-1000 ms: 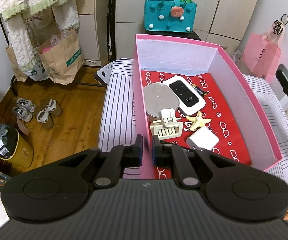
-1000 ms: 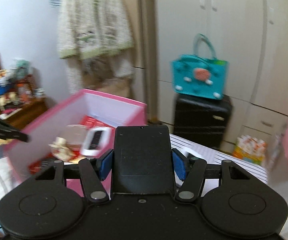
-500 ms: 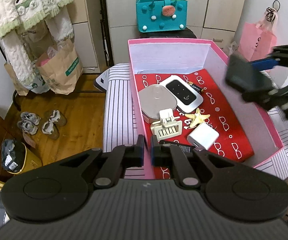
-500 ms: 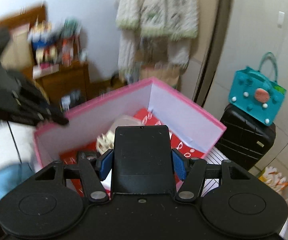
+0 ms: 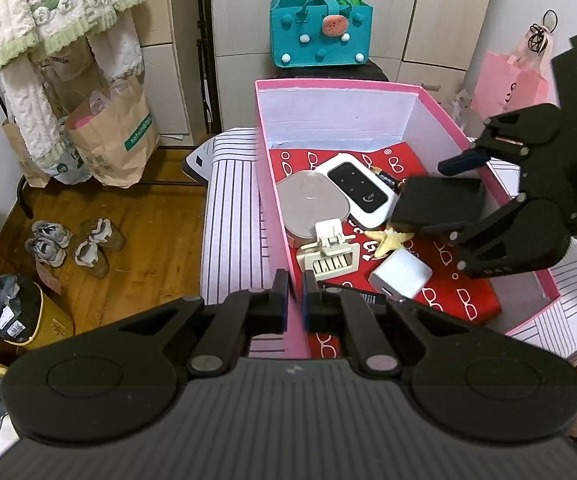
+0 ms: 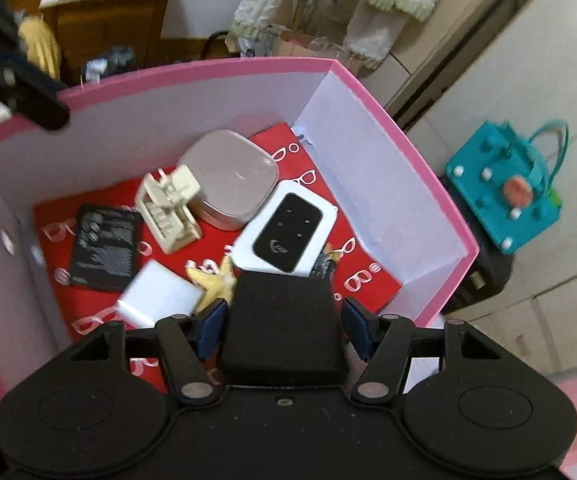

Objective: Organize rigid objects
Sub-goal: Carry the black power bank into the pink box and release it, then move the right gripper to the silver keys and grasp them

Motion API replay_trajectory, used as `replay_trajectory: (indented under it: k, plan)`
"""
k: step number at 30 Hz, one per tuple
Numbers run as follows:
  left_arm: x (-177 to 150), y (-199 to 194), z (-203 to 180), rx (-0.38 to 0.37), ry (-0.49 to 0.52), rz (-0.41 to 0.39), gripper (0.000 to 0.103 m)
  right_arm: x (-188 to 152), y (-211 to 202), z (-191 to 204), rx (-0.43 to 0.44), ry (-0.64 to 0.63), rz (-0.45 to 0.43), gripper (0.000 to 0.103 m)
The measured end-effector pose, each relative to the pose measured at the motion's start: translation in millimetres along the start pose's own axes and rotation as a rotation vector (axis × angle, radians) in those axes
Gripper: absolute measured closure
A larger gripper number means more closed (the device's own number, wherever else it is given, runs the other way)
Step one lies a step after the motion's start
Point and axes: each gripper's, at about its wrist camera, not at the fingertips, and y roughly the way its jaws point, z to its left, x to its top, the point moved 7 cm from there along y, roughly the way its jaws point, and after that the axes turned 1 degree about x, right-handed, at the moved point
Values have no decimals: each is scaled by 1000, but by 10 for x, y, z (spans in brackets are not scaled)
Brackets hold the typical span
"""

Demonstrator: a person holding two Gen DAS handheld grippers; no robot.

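Observation:
A pink box (image 5: 480, 156) with a red lining stands on a striped table (image 5: 232, 216). In it lie a grey rounded case (image 5: 312, 208), a white and black router (image 5: 354, 186), a cream clip (image 5: 330, 256), a yellow starfish (image 5: 388, 240), a white charger (image 5: 400, 278) and a black card (image 6: 102, 246). My right gripper (image 6: 282, 320) is shut on a black flat box (image 5: 438, 206) and holds it over the box's inside, above the starfish. My left gripper (image 5: 295, 300) is shut on the pink box's near left wall.
A teal felt bag (image 5: 320, 32) sits on a black suitcase behind the box. A paper bag (image 5: 112, 136), a hanging jacket (image 5: 48, 16) and shoes (image 5: 72, 240) are on the left by the wooden floor. A pink bag (image 5: 508, 88) hangs at right.
My right gripper has swung in from the right with the black flat box and tipped down over the pink box. My left gripper stays on the box's wall.

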Motion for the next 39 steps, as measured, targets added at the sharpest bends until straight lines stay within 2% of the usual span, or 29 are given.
replay_trajectory:
  k: [4,8,13,15,17,21,27,30,37,38,39]
  plan:
    - [-15,-6,22,-6,0,-12,97,-77,-330,-155,55,105,-140,33]
    - [-21,-17,34,-22,-11,-16,97,-328,-687,-511,122,307,-363,31]
    - [-38,-24,58,-34,-21,-19,97,-862,-730,-945,71,501,-435,31]
    - [-40,-21,65,-34,-28,-22,97,-1104,-670,-1090,43,582,-433,31]
    - [-40,-19,71,-34,-38,-23,97,-1350,-549,-1189,19,633,-392,31]
    - [-34,-10,81,-36,-58,-23,96,-1777,-239,-1299,42,779,-322,31]
    - [-29,-13,71,-24,-72,-20,96,-2114,115,-1245,56,858,-292,31]
    - [-26,-18,63,-19,-75,-16,96,-2178,248,-1250,49,859,-263,31]
    - [-30,-20,58,-14,-87,-14,96,-2073,344,-1249,-44,722,-278,30]
    - [-29,-19,59,-12,-87,-15,95,-2053,345,-1223,-62,691,-273,33]
    - [-31,-20,60,-11,-89,-15,95,-2031,329,-1196,-73,664,-280,44]
